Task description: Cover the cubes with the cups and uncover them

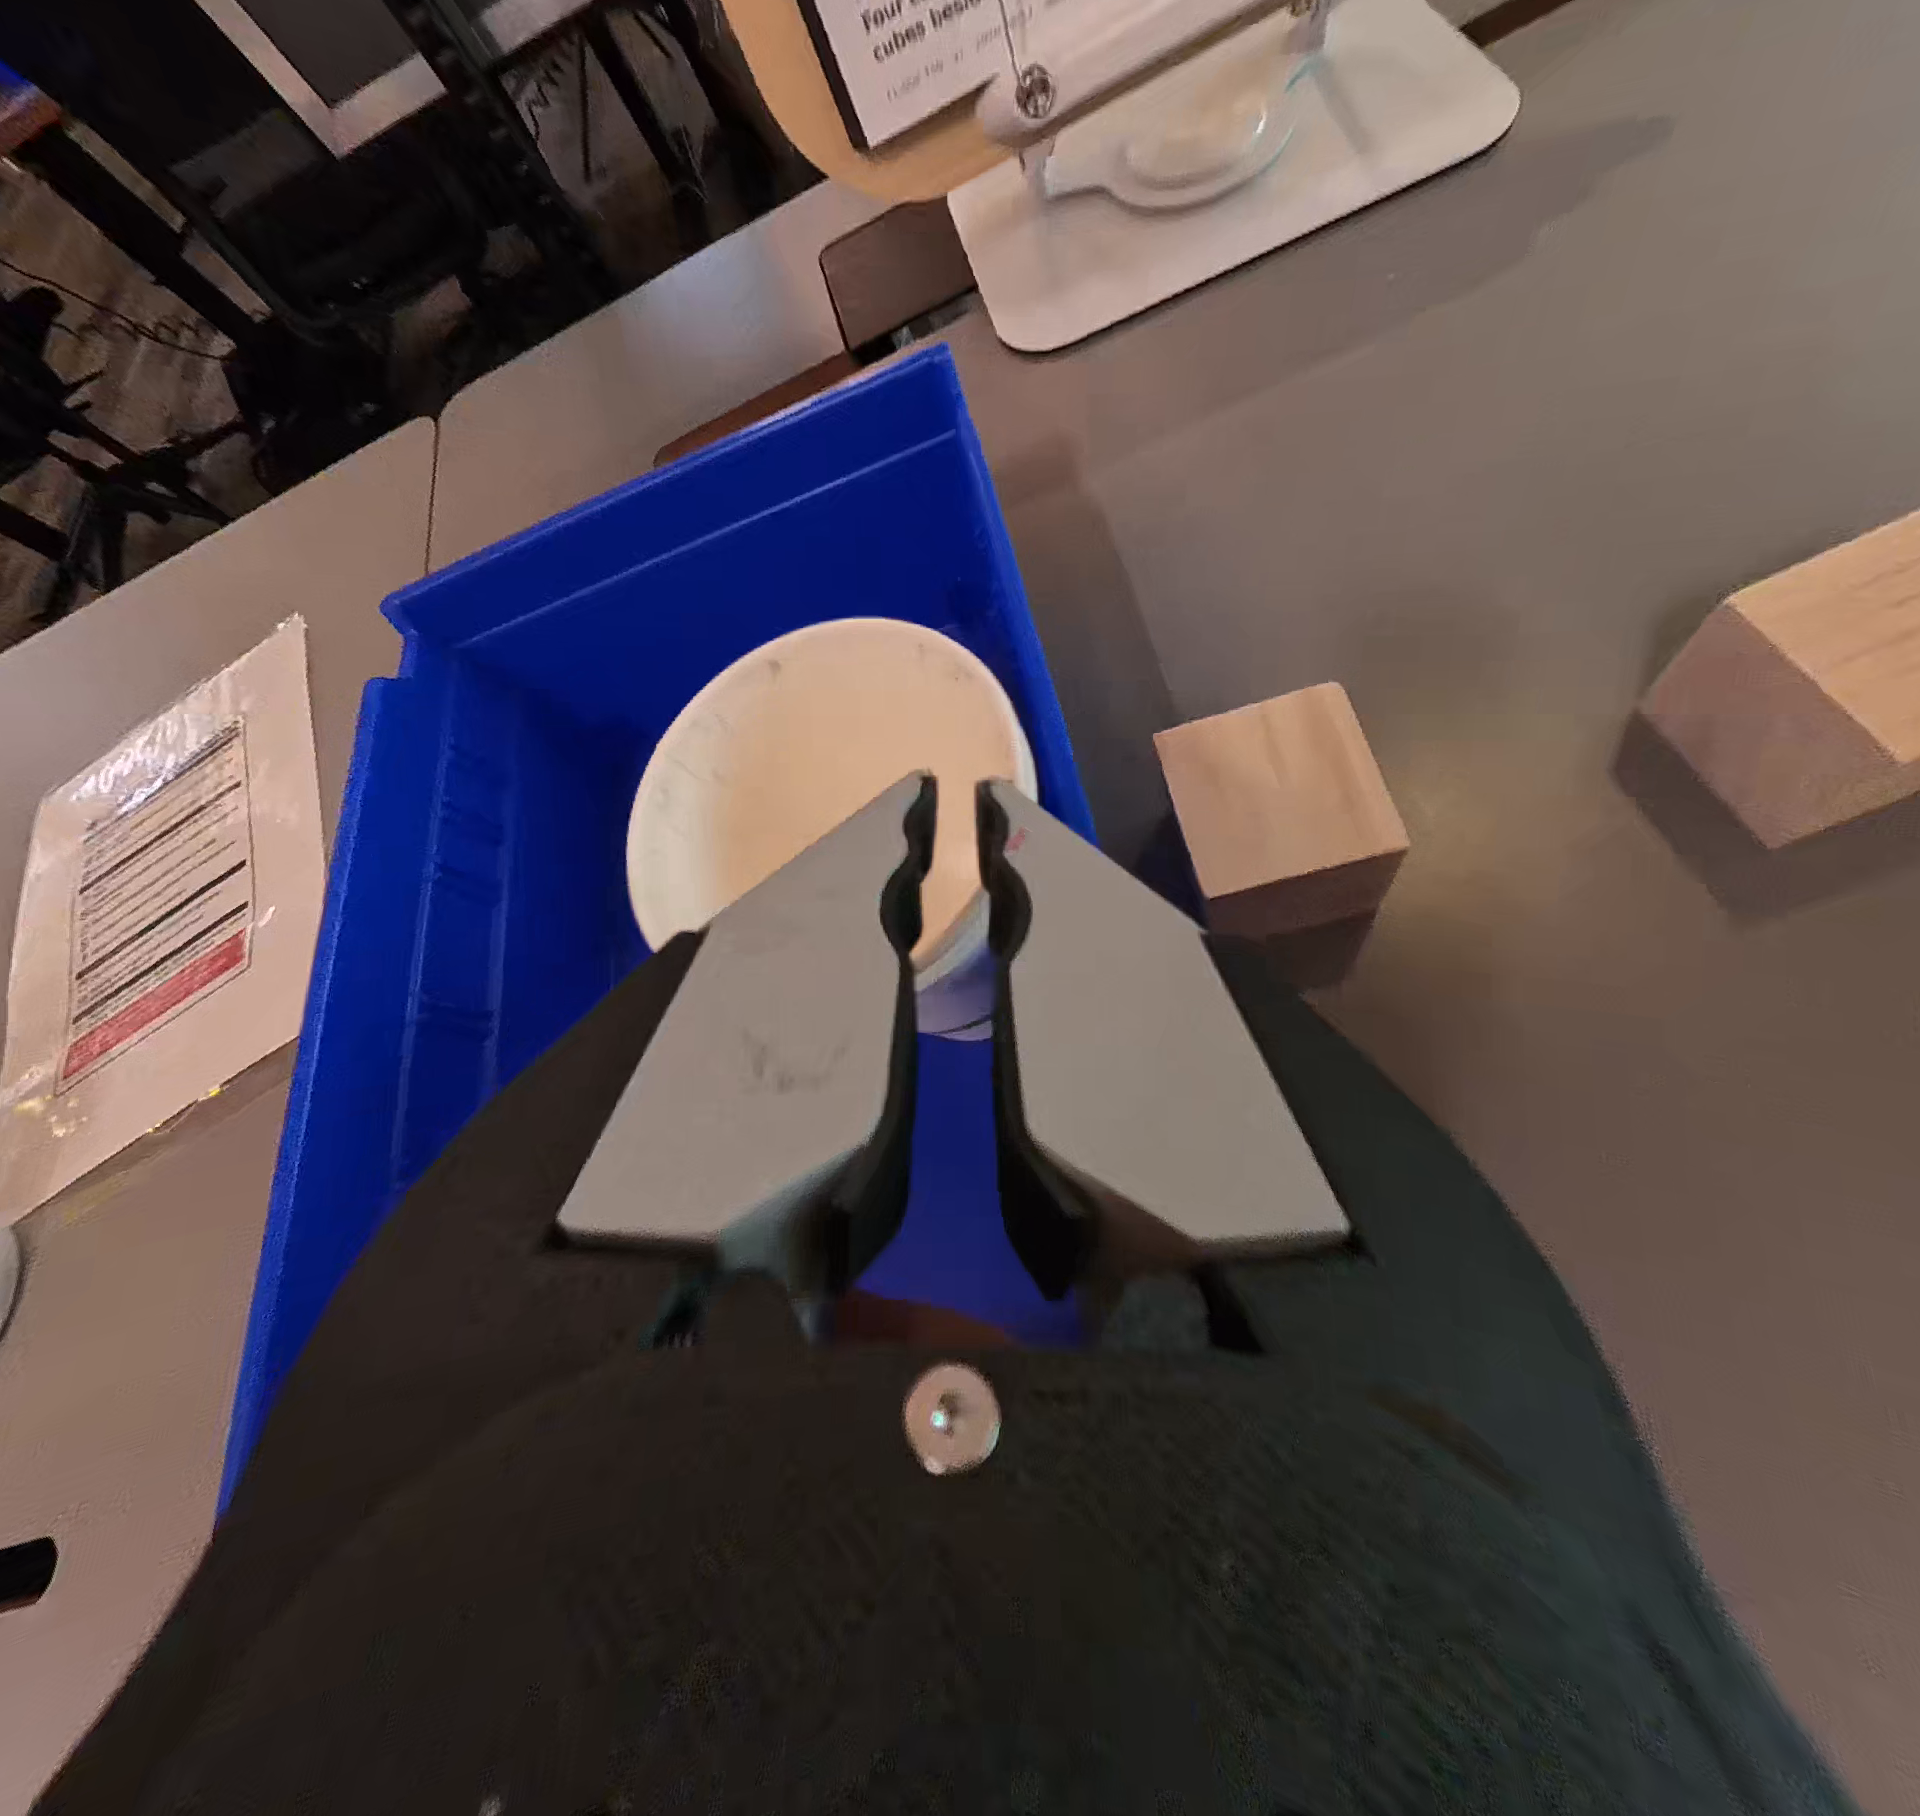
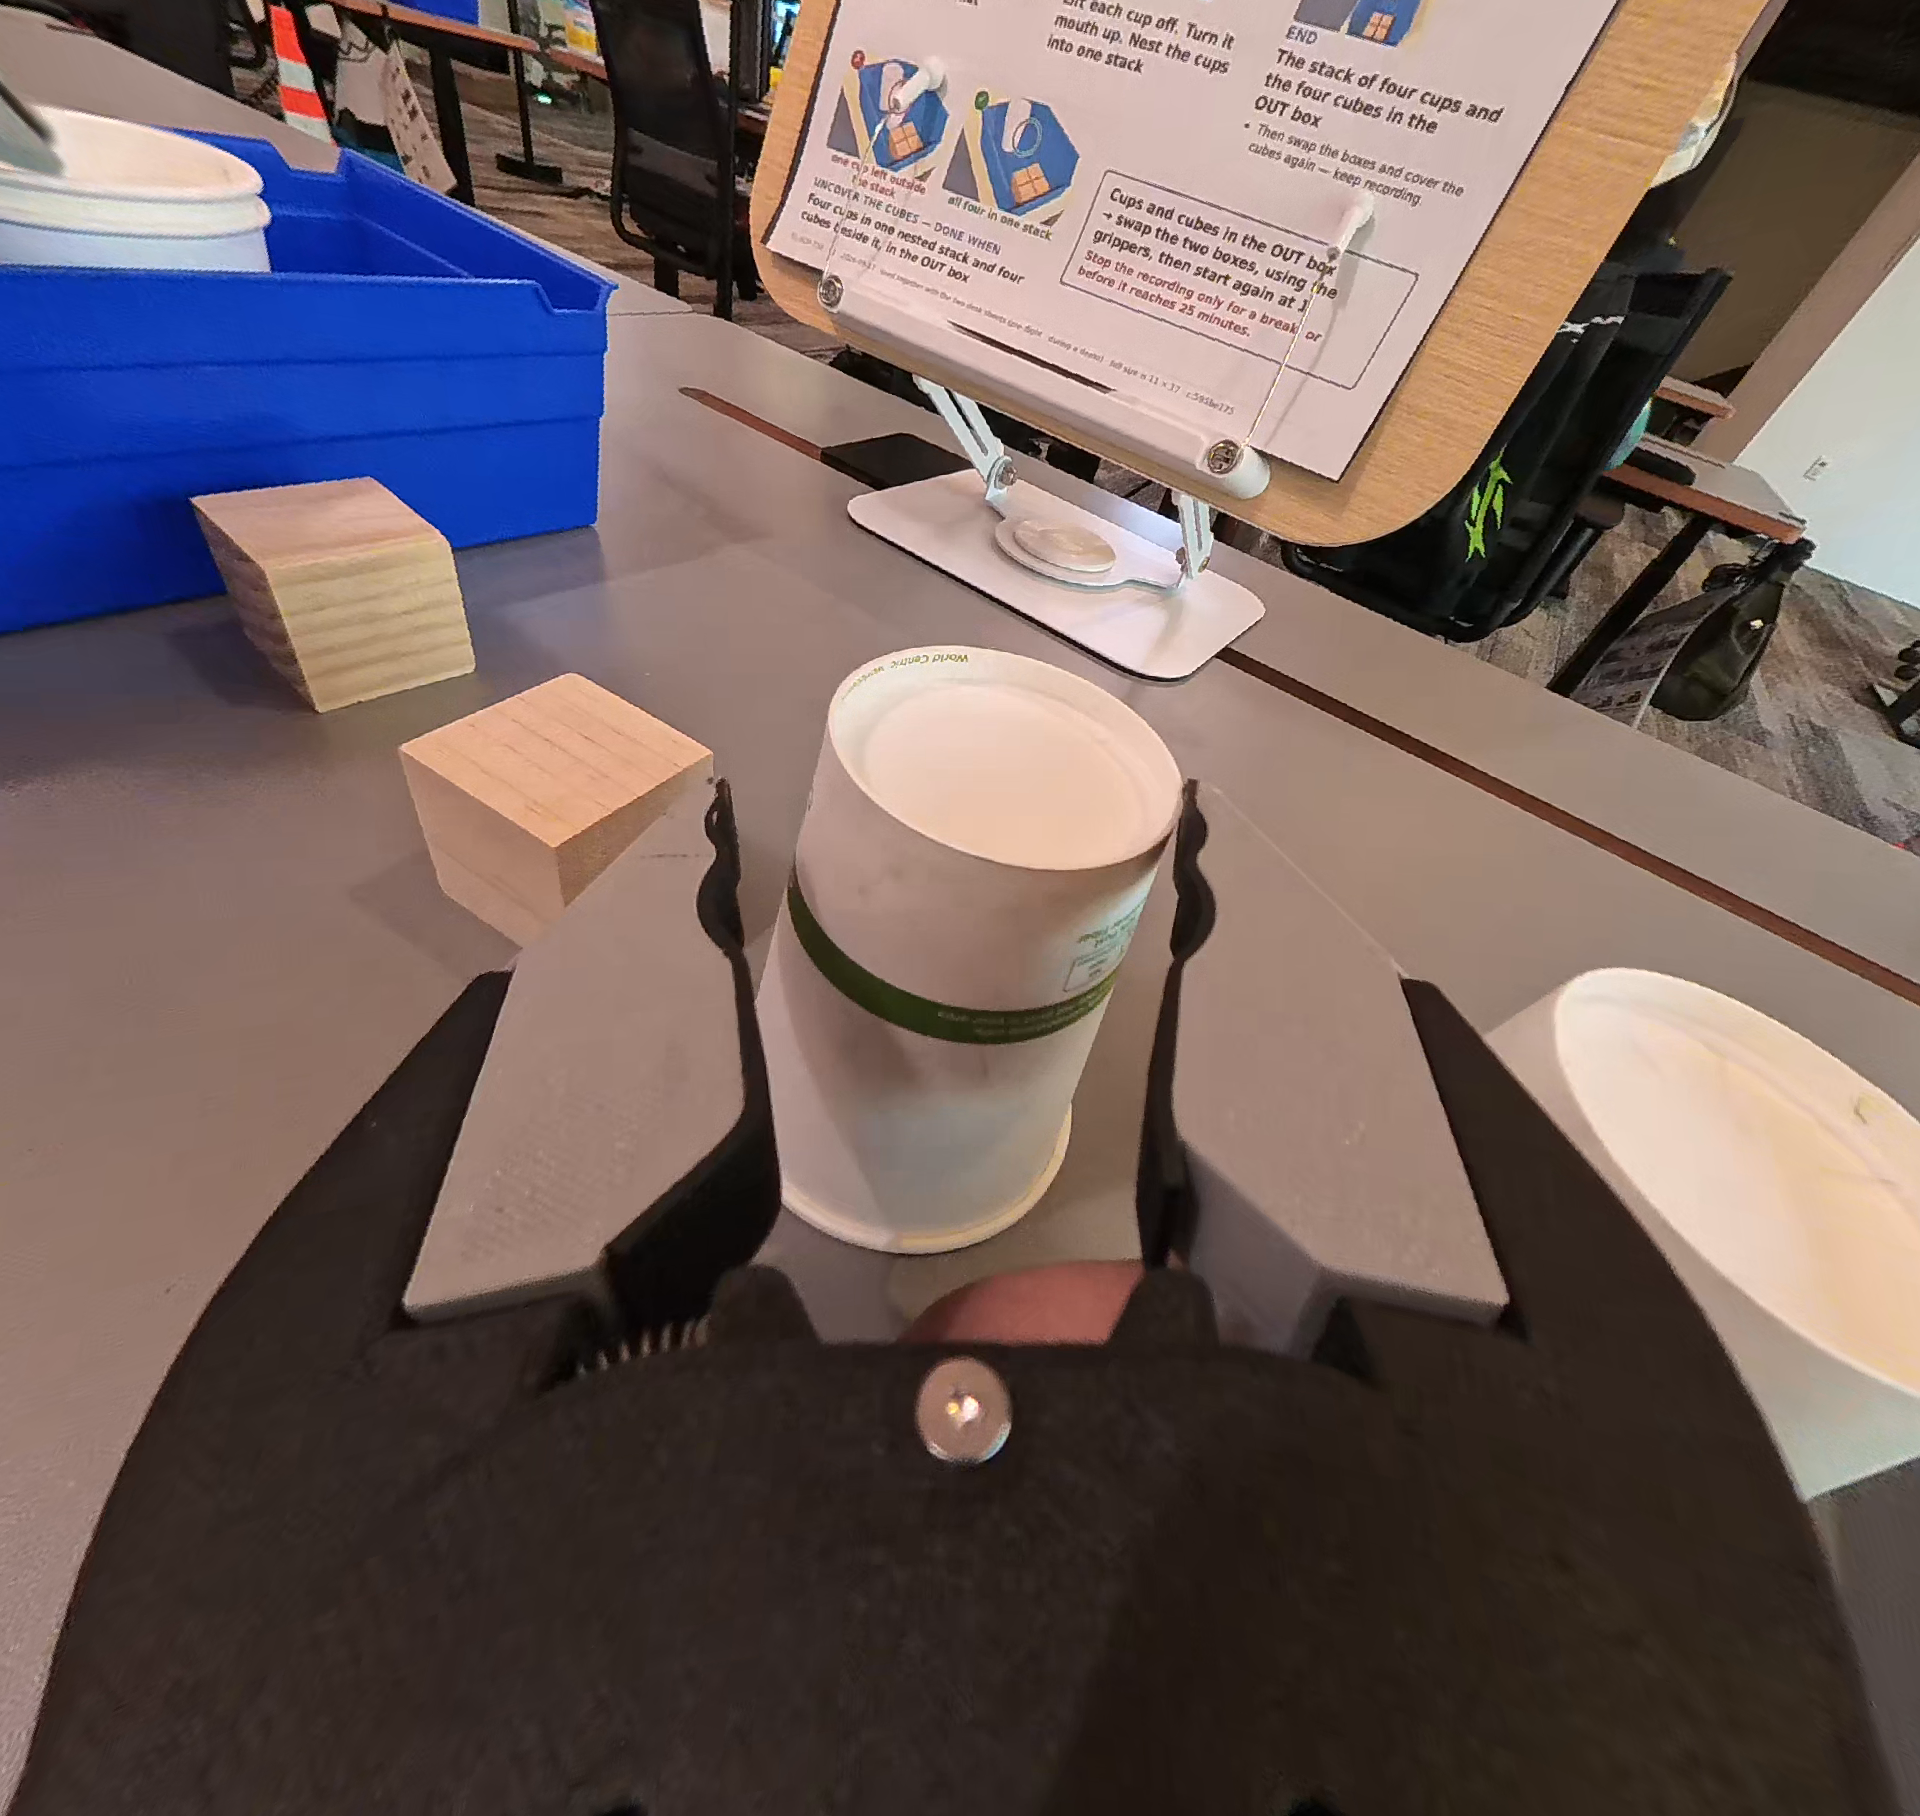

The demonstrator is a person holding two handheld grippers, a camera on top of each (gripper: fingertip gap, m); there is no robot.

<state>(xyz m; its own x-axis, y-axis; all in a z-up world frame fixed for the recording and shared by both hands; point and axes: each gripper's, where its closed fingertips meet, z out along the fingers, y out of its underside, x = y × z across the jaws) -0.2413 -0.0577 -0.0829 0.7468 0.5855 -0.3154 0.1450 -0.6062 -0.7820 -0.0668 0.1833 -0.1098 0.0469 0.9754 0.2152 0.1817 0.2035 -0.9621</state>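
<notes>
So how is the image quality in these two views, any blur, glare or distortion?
Left wrist view: motion-smeared, the document stand most; dim and warm, with the wooden cube casting a soft shadow. Right wrist view: brighter, the upside-down cup fairly sharp, mild sheen on the grey table, and wide-angle bending at the edges.

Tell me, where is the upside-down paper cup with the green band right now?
In the right wrist view, the paper cup stands mouth-down on the grey table, between the right gripper's open fingers, right of a wooden cube.
</notes>
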